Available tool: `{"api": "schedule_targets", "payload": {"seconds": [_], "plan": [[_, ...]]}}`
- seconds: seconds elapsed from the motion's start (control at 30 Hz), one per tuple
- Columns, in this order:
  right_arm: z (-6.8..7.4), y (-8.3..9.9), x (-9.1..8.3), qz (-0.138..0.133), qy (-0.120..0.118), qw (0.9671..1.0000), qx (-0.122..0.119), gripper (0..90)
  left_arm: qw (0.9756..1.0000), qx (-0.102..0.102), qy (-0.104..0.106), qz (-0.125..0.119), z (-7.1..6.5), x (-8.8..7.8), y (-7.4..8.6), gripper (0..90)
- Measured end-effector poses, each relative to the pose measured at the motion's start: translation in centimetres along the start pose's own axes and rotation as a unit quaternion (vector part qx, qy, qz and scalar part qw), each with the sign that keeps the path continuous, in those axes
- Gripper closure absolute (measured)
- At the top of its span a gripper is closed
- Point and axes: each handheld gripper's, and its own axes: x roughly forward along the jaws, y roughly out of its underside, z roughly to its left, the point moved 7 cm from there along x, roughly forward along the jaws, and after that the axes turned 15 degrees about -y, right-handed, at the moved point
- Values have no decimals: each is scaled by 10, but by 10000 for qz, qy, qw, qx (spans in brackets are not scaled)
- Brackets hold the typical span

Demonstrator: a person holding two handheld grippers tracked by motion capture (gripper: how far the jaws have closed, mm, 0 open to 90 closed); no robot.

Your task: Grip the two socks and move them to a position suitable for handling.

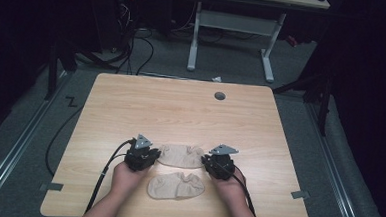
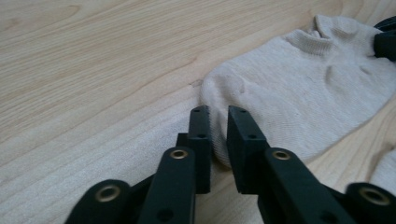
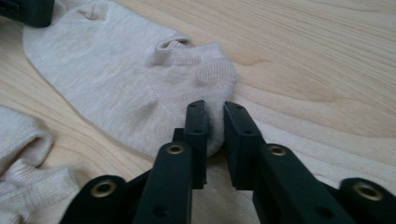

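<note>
Up close, each gripper view shows what the high view hides: the left claw (image 2: 218,128) pinches one end of the far sock (image 2: 299,88), the right claw (image 3: 215,126) its other end. Just nearer the person lies a second sock (image 1: 176,185). Bare tabletop (image 1: 181,108) spreads beyond the far sock.

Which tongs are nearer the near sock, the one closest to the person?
Neither clearly. The left tongs and right tongs each pinch an end of the far sock; the near sock lies between the hands, untouched.
</note>
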Motion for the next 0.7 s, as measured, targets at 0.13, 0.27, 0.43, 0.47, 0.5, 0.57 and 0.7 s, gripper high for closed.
{"api": "schedule_targets", "payload": {"seconds": [0.13, 0.27, 0.43, 0.47, 0.5, 0.57, 0.7], "plan": [[2, 0, 1, 8, -5, 10000, -69, 857, 10000, 46, 28, -4, -3, -1, 0, 869], [6, -2, -3, -40, 47, 9997, -221, 859, 9999, 123, 30, -47, -6, -2, 0, 879], [10, -10, -12, -320, 54, 9989, -332, 859, 9994, 172, 55, -297, -9, -12, -8, 879], [9, -10, -14, -348, 51, 9987, -364, 859, 9994, 172, 55, -297, -9, -12, -8, 879], [10, -11, -14, -359, 42, 9987, -363, 859, 9992, 191, 72, -357, -11, -16, -9, 879], [11, -11, -17, -390, 58, 9984, -410, 859, 9989, 220, 98, -402, -12, -20, -11, 879], [14, -13, -21, -471, 71, 9977, -474, 859, 9986, 204, 116, -479, -12, -26, -13, 879]]}}
